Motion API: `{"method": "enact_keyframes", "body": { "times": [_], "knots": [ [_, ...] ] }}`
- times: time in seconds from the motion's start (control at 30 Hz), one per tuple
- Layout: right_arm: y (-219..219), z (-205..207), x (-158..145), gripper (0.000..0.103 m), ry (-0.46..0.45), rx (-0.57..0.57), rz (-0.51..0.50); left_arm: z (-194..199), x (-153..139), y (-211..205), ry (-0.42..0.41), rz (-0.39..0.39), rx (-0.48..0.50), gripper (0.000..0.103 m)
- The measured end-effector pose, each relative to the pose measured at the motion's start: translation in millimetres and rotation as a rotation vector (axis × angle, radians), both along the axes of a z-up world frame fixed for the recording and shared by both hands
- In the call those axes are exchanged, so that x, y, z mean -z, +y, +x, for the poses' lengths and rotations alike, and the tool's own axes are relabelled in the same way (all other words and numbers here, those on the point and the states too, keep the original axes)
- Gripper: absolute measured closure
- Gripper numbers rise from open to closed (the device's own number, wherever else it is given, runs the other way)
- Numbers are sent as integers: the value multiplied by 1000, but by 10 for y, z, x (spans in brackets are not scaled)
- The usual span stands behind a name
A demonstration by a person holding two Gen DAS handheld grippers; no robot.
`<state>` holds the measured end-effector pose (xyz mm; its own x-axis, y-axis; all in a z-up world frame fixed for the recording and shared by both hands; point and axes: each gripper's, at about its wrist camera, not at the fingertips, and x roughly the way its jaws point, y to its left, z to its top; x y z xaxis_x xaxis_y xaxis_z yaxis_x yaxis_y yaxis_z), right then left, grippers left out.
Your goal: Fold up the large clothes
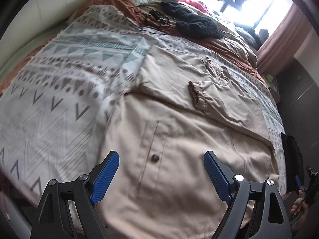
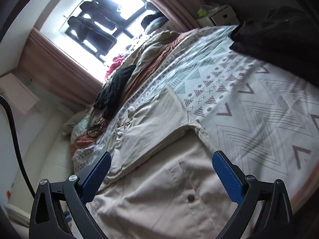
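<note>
A large beige jacket [image 1: 179, 139] lies spread flat on the patterned bedspread [image 1: 59, 91], with a sleeve folded across its upper part so the elastic cuff [image 1: 196, 94] rests on the body. A dark snap button [image 1: 155, 157] shows on its pocket. My left gripper [image 1: 161, 171] is open and empty, hovering over the jacket's near hem. In the right wrist view the same jacket [image 2: 163, 189] fills the lower middle, with its button [image 2: 190, 198]. My right gripper [image 2: 161, 171] is open and empty above the jacket's lower part.
A black knitted garment [image 1: 195, 22] and tangled black cables [image 1: 155, 18] lie at the far end of the bed, beside a rumpled rust-and-beige duvet [image 1: 235, 43]. A dark folded item [image 2: 279, 37] sits at the bed's corner. A bright window [image 2: 103, 18] with curtains is behind.
</note>
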<state>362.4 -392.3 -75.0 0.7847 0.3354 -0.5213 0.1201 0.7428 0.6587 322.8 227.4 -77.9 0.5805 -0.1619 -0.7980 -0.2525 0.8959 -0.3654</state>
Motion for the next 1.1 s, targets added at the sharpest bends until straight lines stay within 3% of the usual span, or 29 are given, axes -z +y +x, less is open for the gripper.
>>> {"method": "enact_keyframes", "body": {
  "times": [0.2, 0.43, 0.6, 0.7, 0.73, 0.87, 0.93, 1.1],
  "knots": [
    [53, -607, -14, 1, -46, -24, 32, -468, 23, 39, -33, -11, 7, 16],
    [-81, -986, -56, 1, -52, -7, 14, -900, 106, 40, -51, -13, 4, 16],
    [-247, -1118, 118, 2, -8, 4, 18, -1093, 251, 30, -71, -58, 5, 16],
    [-319, -1172, 303, 9, 26, -14, 40, -1154, 352, 26, -76, -82, 10, 16],
    [-334, -1185, 376, 14, 44, -22, 40, -1183, 398, 28, -81, -85, 9, 17],
    [-335, -1212, 546, 19, 83, -40, 32, -1227, 558, 52, -75, -109, -8, 23],
    [-384, -1194, 753, 27, 107, -72, 70, -1225, 642, 69, -59, -125, -8, 36],
    [-406, -1114, 963, 34, 110, -97, 145, -1202, 810, 173, -46, -195, -35, 47]
  ]
}}
